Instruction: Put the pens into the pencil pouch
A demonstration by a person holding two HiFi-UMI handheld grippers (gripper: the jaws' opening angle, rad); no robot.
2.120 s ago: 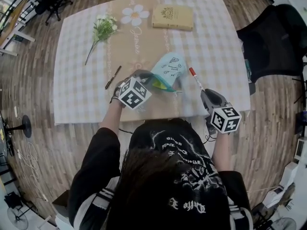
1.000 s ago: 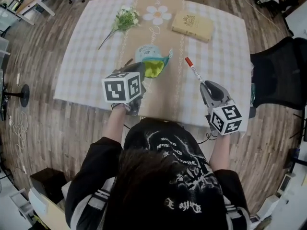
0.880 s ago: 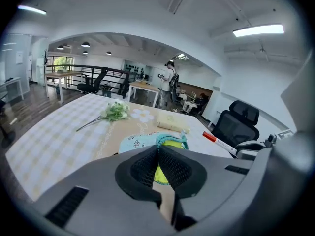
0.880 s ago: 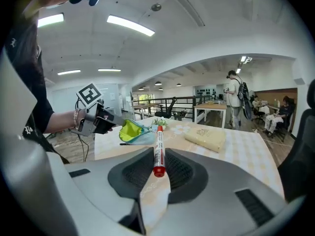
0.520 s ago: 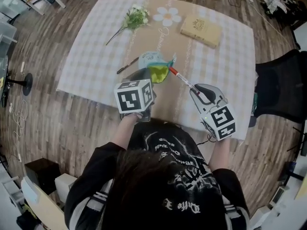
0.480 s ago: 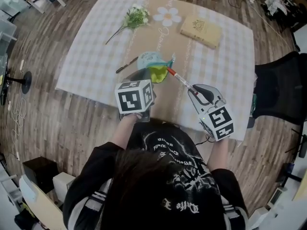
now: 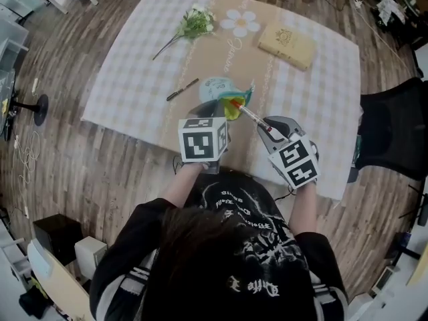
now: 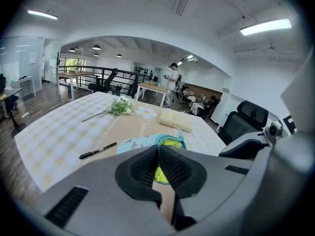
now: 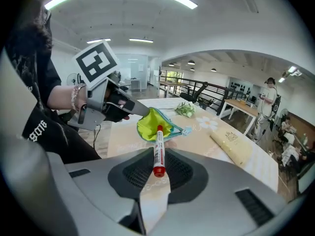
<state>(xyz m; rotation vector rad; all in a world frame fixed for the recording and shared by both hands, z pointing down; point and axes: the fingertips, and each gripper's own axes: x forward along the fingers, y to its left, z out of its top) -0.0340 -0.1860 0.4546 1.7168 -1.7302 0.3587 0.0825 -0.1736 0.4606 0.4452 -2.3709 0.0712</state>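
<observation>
The light-blue pencil pouch (image 7: 217,87) lies on the checked tablecloth, its mouth lifted to show a yellow-green lining (image 9: 147,124). My left gripper (image 7: 217,109) is shut on the near edge of that mouth, and the lining shows just beyond its jaws (image 8: 158,149). In my right gripper (image 7: 263,122), which is shut on it, a red-capped marker pen (image 9: 158,149) points its far end at the pouch's mouth, right at the lining. A black pen (image 7: 182,89) lies loose on the cloth left of the pouch, as in the left gripper view (image 8: 97,150).
A bunch of white flowers (image 7: 190,25) lies at the table's far left. A tan book (image 7: 286,45) lies at the far right. A black office chair (image 7: 391,132) stands beside the right edge. The table's near edge runs just under both grippers.
My right gripper has swung left with the red pen, so its tip went from well right of the pouch to the mouth. The left gripper shifted slightly, still gripping the pouch.
</observation>
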